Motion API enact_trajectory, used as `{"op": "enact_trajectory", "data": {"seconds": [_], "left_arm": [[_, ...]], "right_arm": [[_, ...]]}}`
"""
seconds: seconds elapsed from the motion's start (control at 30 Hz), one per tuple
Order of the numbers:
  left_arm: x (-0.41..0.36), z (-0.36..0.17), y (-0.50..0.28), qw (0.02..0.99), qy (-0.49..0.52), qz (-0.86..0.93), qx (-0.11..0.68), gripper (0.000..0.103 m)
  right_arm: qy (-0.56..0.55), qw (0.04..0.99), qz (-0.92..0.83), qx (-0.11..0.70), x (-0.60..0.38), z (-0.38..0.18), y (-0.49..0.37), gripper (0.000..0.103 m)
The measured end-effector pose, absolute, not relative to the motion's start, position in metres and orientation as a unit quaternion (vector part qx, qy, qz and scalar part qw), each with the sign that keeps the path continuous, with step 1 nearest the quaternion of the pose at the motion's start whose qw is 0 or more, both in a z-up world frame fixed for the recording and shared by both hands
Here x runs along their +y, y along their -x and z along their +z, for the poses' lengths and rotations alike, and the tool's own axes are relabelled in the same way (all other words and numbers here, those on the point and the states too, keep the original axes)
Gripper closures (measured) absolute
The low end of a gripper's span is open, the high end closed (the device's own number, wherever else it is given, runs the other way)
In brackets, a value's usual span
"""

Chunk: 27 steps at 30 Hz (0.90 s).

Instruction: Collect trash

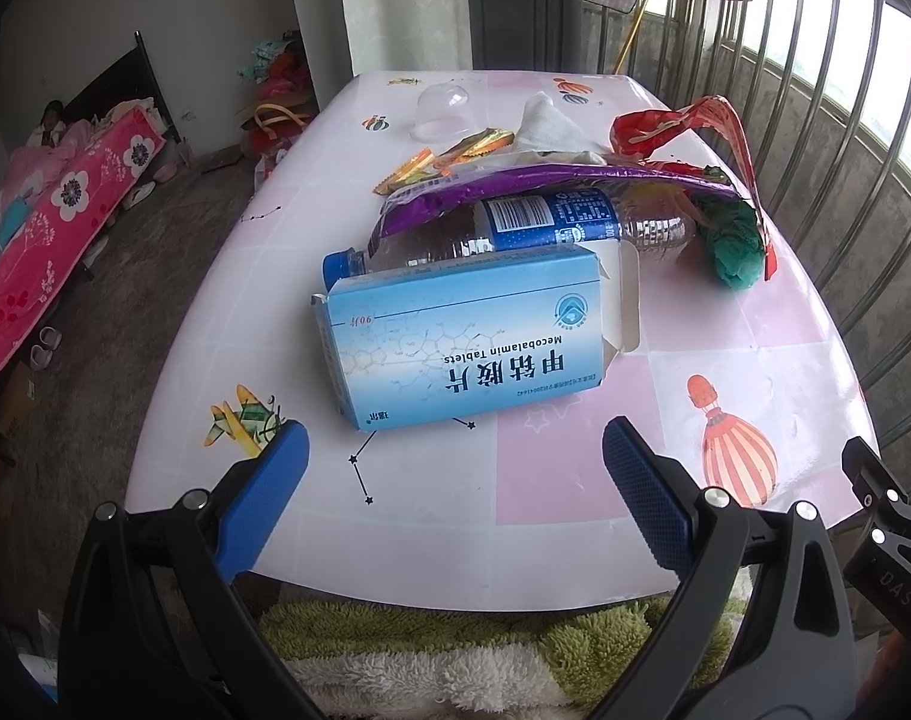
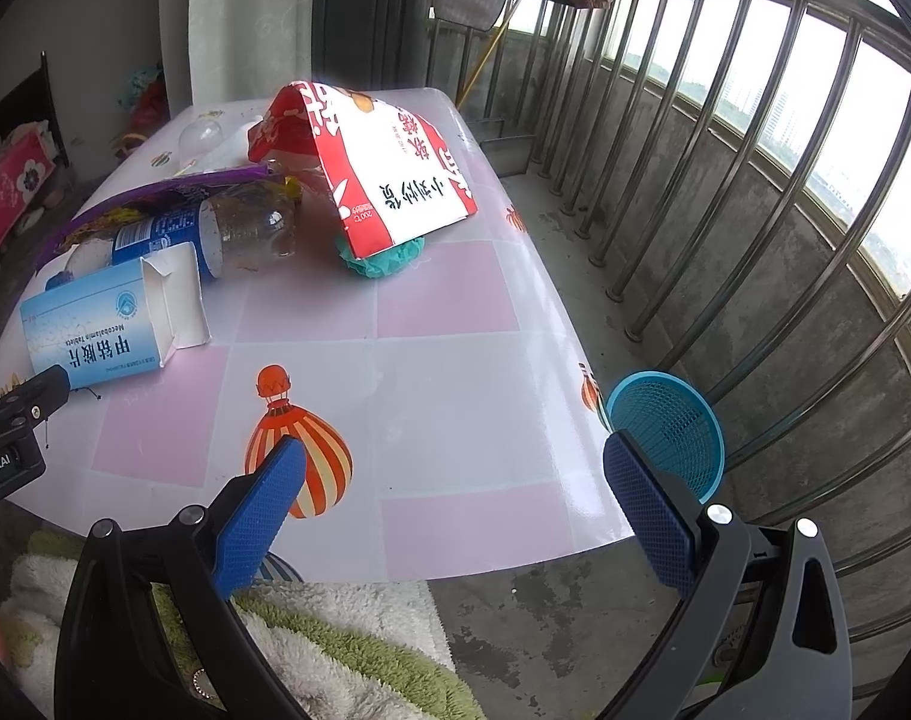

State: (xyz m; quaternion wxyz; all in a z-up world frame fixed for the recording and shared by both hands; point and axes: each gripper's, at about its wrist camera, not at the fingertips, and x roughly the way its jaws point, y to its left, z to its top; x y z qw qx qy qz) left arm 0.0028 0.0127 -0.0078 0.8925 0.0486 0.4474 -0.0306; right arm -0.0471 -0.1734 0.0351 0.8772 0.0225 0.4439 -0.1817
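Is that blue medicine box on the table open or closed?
Open. The blue medicine box lies on its side on the table, and the end flap nearest the plastic bottle is folded out, showing its white inside.

"Mecobalamin Tablets" on blue box [image 1: 455,342]

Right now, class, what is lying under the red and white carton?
A green crumpled ball sticks out beneath the red and white carton's near edge, resting on the table. How far it extends underneath, and anything behind it, is covered.
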Motion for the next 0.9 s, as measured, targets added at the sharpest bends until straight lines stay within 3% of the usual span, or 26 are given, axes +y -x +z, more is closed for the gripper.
{"op": "enact_trajectory", "data": {"seconds": [0.7, 0.9], "left_arm": [[0.016, -0.014, -0.011, 0.886, -0.042, -0.025, 0.461, 0.009], [0.026, -0.007, -0.020, 0.897, -0.042, -0.040, 0.438, 0.009]], "right_arm": [[-0.032, 0.876, -0.175, 0.448, -0.173, 0.032, 0.036, 0.006], [-0.032, 0.899, -0.168, 0.403, -0.173, 0.046, 0.027, 0.006]]}}
